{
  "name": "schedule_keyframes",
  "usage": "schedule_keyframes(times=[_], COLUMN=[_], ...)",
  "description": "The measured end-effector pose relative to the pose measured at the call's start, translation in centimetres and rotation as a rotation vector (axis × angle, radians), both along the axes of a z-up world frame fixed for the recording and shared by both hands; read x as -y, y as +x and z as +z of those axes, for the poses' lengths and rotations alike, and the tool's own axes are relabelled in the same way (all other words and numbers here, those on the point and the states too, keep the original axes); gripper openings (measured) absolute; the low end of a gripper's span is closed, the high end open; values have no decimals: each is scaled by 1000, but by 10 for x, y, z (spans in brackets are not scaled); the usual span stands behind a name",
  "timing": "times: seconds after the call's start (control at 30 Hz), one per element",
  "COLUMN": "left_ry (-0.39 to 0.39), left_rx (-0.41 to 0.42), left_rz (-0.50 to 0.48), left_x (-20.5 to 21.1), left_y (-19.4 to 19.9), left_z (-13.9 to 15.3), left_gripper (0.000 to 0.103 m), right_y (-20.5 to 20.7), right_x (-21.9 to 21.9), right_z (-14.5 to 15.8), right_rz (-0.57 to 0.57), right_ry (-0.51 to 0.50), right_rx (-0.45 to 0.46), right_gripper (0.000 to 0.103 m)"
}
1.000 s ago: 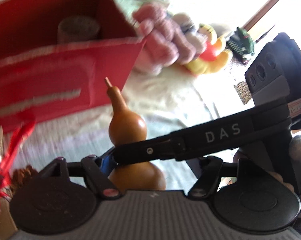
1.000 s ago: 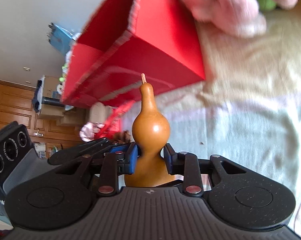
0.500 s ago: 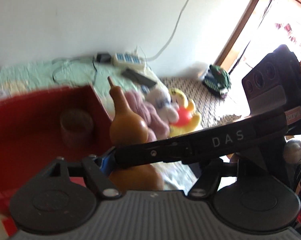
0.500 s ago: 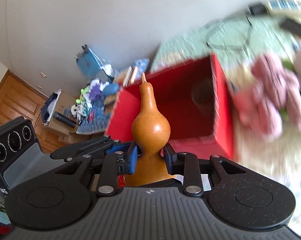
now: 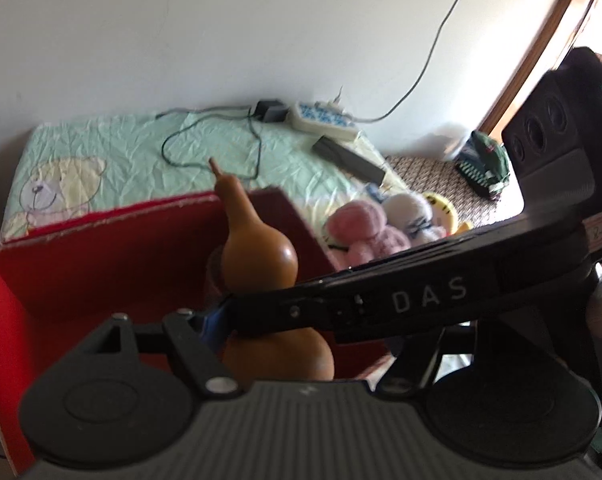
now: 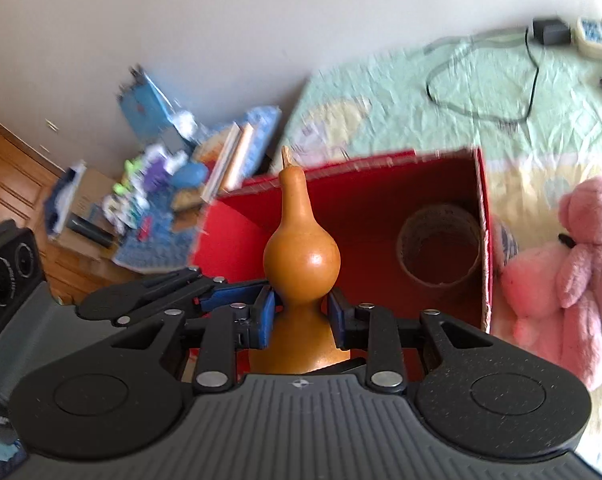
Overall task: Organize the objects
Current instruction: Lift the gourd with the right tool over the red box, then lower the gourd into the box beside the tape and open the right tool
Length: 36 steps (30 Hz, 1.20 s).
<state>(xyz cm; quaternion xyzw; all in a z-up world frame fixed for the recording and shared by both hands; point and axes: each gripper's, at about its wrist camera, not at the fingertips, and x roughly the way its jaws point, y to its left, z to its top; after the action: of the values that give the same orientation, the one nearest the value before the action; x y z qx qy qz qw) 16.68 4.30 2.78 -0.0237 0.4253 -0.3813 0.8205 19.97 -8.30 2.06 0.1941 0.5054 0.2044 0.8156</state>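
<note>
One gourd, one red box, one tape roll

1 gourd, 1 box, 1 roll

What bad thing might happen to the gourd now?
The right claw pinches the smooth gourd only at its narrow waist, so it might slip or tip. Dropped into the red box, it could knock the cardboard roll or snap its thin stem.

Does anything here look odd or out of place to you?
Mostly one thing: both grippers meet at the same gourd, the right gripper clamping its waist over the red box. A power strip lies on the bed.
</note>
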Motion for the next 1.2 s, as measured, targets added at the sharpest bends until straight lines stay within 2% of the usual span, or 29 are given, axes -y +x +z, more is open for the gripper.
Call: schedule_keyframes(times=[0.23,0.5,0.63,0.7,0.87,1.2], left_ry=[14,98,154,148,198,206], left_rx=[-184,-211,-209,-220,-204,-213], left_rz=[18,25,35,30,31,65], left_x=[-6,-6,-6,-7,-3,-6], left_y=[25,39,44,46,44,46], left_z=[-58,-77,-84,-84,-85,-89], left_gripper=[71,70,74,75,76,78], right_y=[29,41,42,40,35,19], right_x=[-16,-30,-31,-34,-34,-32], right_z=[-48,-78,-88,-90,-94,-91], right_rz=[49,39,14,13,2,-29], right_ry=[-78,-136,-157,-167,-176,-175], right_rx=[-186,-269,-273,-260,-255,-192], right_gripper=[31,31,32,33,35,36])
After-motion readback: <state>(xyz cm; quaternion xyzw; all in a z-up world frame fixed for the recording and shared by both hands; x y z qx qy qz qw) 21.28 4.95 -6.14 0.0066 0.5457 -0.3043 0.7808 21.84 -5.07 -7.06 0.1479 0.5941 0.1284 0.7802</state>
